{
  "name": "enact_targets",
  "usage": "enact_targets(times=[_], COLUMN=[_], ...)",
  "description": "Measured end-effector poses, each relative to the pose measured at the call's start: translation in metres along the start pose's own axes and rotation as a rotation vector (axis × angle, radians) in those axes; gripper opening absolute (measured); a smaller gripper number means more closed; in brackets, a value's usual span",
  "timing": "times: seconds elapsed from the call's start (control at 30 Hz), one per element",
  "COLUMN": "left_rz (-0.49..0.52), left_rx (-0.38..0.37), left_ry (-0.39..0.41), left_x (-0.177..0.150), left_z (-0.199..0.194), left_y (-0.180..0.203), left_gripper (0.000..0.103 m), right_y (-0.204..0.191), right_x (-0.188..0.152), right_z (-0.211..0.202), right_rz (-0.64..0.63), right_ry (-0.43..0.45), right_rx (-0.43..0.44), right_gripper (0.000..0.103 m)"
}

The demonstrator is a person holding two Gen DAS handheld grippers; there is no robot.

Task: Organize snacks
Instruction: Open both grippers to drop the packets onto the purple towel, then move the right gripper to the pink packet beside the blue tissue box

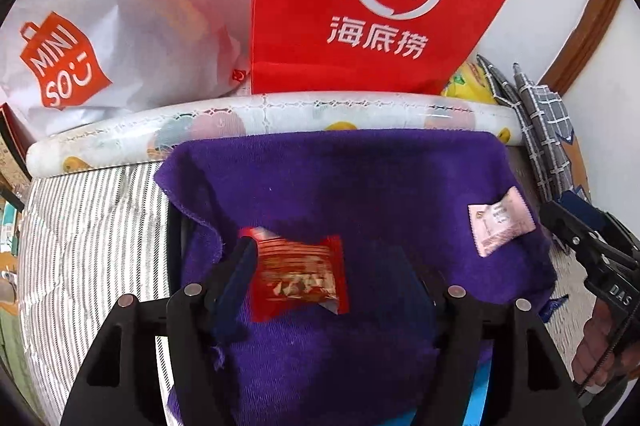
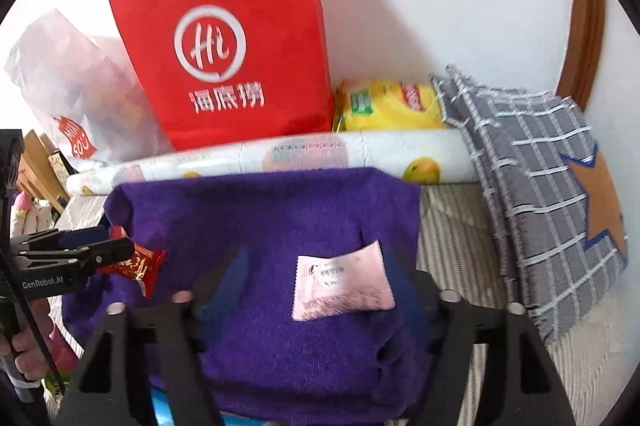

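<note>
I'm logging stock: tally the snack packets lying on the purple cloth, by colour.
Red foil snack packet: 1
Pink paper-like snack packet: 1
Total on the purple cloth: 2

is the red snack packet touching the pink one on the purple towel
Apart. The left wrist view shows the red snack packet and the pink packet lying on the purple towel with bare towel plainly between them.

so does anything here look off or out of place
Nothing spilled or torn. The red snack packet and pink snack packet lie loose and tilted on the purple towel, which is rumpled at its left edge.
</note>
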State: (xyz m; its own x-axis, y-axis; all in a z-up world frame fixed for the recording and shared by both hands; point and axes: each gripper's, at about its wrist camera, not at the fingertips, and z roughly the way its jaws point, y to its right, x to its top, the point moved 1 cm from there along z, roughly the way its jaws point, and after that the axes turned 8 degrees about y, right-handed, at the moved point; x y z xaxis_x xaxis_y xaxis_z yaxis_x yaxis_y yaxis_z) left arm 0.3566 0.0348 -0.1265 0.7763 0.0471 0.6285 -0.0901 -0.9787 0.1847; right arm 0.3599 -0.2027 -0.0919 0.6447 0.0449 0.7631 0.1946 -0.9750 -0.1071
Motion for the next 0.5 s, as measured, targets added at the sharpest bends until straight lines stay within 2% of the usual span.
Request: enact_targets(times=[0.1, 0.17, 0.33, 0.5], left_rz=[-0.002, 0.000, 0.009, 0.002], left_rx=[0.017, 0.023, 0.048, 0.074], left_ry=[0.012, 0.017, 0.015, 0.056], left_x=[-0.001, -0.004, -0.017, -0.034], left_z=[-0.013, -0.022, -0.050, -0.082], left_y=[0.002, 0.005, 0.015, 0.022], left_gripper=[0.074, 0.075, 0.078, 0.086], right_y=[-0.003, -0.005, -0.001, -0.004], right_x=[-0.001, -0.003, -0.009, -0.023], right_z=[-0.016, -0.029, -0.067, -0.107], right_rz=[-0.017, -0.025, 0.012, -0.012], right_ry=[0.008, 0.022, 0.056, 0.069], right_rx=[-0.034, -0.059, -0.113, -0.148], right_gripper=[0.080, 0.085, 0.091, 0.091])
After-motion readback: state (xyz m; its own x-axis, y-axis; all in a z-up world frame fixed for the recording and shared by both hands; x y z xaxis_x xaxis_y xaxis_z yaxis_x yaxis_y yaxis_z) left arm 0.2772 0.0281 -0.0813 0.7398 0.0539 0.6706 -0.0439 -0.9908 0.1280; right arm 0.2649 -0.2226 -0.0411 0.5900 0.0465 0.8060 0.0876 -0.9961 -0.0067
